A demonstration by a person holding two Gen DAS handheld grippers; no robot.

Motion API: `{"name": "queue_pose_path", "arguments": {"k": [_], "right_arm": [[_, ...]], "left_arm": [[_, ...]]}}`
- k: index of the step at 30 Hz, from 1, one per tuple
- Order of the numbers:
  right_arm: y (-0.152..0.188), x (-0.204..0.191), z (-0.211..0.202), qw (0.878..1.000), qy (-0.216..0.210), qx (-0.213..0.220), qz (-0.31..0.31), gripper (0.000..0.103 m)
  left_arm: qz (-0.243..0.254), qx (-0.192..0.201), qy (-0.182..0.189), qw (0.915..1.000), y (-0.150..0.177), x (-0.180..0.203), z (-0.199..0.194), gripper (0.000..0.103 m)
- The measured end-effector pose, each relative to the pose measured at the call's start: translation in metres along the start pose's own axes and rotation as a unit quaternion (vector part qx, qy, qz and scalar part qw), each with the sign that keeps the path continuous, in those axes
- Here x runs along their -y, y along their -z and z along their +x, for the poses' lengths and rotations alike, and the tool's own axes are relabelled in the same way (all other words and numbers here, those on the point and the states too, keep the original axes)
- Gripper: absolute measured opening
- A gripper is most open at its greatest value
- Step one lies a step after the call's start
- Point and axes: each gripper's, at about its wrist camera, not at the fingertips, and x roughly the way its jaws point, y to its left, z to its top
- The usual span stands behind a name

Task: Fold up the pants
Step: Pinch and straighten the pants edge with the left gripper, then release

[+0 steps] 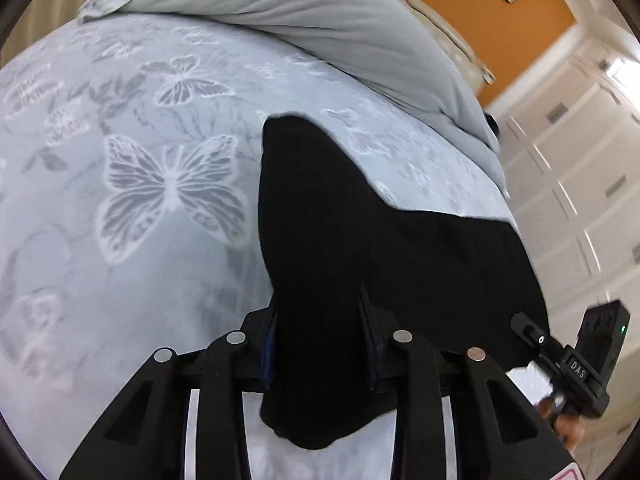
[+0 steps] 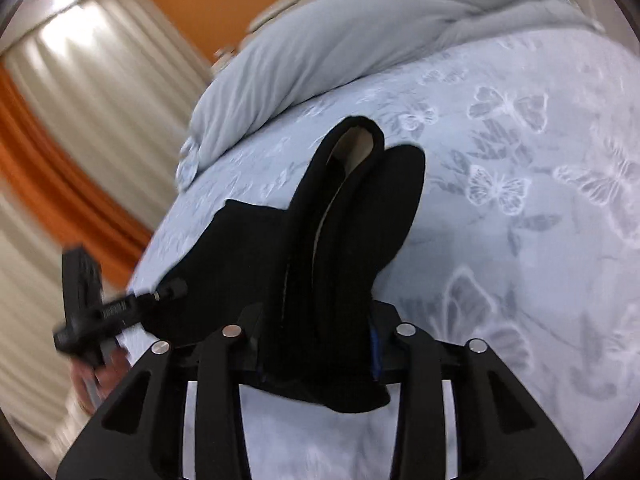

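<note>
Black pants [image 1: 328, 216] hang between my two grippers above a bed. My left gripper [image 1: 320, 320] is shut on one end of the cloth, which bunches between its fingers and droops below them. My right gripper [image 2: 320, 328] is shut on the other end, where the pants [image 2: 352, 216] show a folded band with a pale lining. The cloth stretches from each gripper toward the other. The right gripper shows at the lower right of the left wrist view [image 1: 568, 360]. The left gripper shows at the left of the right wrist view [image 2: 104, 312].
The bed has a pale blue sheet with a butterfly print [image 1: 120, 200]. A rumpled grey-blue duvet [image 1: 304, 8] lies at the far side. White cabinets [image 1: 580, 160] stand beyond the bed edge; curtains [image 2: 80, 120] hang on the other side.
</note>
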Motion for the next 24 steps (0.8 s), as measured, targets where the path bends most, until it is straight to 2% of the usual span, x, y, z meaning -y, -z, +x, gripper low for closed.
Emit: {"name": "queue_pose_path", "arguments": {"k": [1,2,3,4,5,7,8,9,10,11,12,13,14,15,16,17,18,20,21,22,24], "right_arm": [[0.01,0.013,0.008,1.0,0.024,-0.015,0.006,0.048],[0.024,0.03,0.015,0.998,0.05,-0.036,0.018,0.048],[0.04,0.051,0.015,0.997,0.044,-0.033,0.053,0.058],[0.044,0.058,0.006,0.996,0.025,-0.016,0.084,0.059],[0.045,0.058,-0.002,0.995,0.029,-0.011,0.096,0.058],[0.032,0.026,-0.03,0.997,0.052,0.028,0.046,0.05],[0.025,0.005,-0.039,0.998,0.046,0.044,0.013,0.05],[0.02,-0.011,-0.042,0.998,0.039,0.048,-0.012,0.043],[0.015,-0.023,-0.041,0.998,0.035,0.045,-0.031,0.039],[0.01,-0.035,-0.032,0.997,0.033,0.035,-0.052,0.039],[0.01,-0.037,-0.02,0.997,0.046,0.028,-0.059,0.034],[0.01,-0.03,0.0,0.994,0.085,0.01,-0.061,0.034],[0.011,-0.012,0.024,0.99,0.131,-0.017,-0.051,0.034],[0.017,0.001,0.032,0.988,0.147,-0.02,-0.04,0.03],[0.021,0.014,0.027,0.992,0.125,0.004,-0.016,0.031],[0.021,0.016,0.018,0.992,0.127,0.01,0.011,0.031],[0.021,0.015,0.011,0.991,0.13,0.004,0.022,0.033],[0.017,-0.004,-0.014,0.993,0.113,0.029,0.009,0.033],[0.017,-0.017,-0.028,0.993,0.106,0.053,-0.004,0.033],[0.018,-0.026,-0.028,0.993,0.102,0.052,-0.013,0.033],[0.029,-0.033,-0.017,0.992,0.117,0.022,-0.036,0.033]], "left_arm": [[0.007,-0.007,-0.011,0.9999,0.006,-0.001,-0.004,0.036],[0.008,-0.017,-0.023,0.9996,0.014,-0.005,-0.002,0.04],[0.007,-0.039,-0.04,0.9984,0.028,-0.015,0.009,0.045],[0.008,-0.054,-0.056,0.9969,0.037,-0.021,0.019,0.046],[0.009,-0.055,-0.058,0.9967,0.046,-0.026,0.022,0.048],[0.017,-0.004,-0.072,0.9972,0.055,-0.016,-0.003,0.045],[0.028,0.016,-0.077,0.9965,0.053,-0.008,-0.013,0.045],[0.047,0.041,-0.075,0.9953,0.05,0.007,-0.027,0.05],[0.06,0.054,-0.074,0.994,0.048,0.019,-0.035,0.062],[0.08,0.071,-0.076,0.9913,0.045,0.034,-0.04,0.067],[0.102,0.083,-0.083,0.9878,0.043,0.046,-0.037,0.077],[0.129,0.087,-0.1,0.9827,0.043,0.057,-0.028,0.08],[0.15,0.08,-0.12,0.9782,0.043,0.063,-0.011,0.08],[0.16,0.066,-0.134,0.9758,0.045,0.062,0.004,0.08],[0.162,0.043,-0.145,0.9751,0.044,0.057,0.022,0.08],[0.161,0.02,-0.152,0.9749,0.045,0.05,0.041,0.078],[0.159,0.017,-0.17,0.9725,0.05,0.043,0.051,0.078],[0.175,0.052,-0.179,0.9667,0.06,0.048,0.038,0.077],[0.18,0.055,-0.17,0.9672,0.062,0.053,0.028,0.077],[0.179,0.058,-0.158,0.9694,0.063,0.055,0.021,0.077],[0.17,0.067,-0.147,0.9721,0.065,0.06,0.011,0.077]]}}
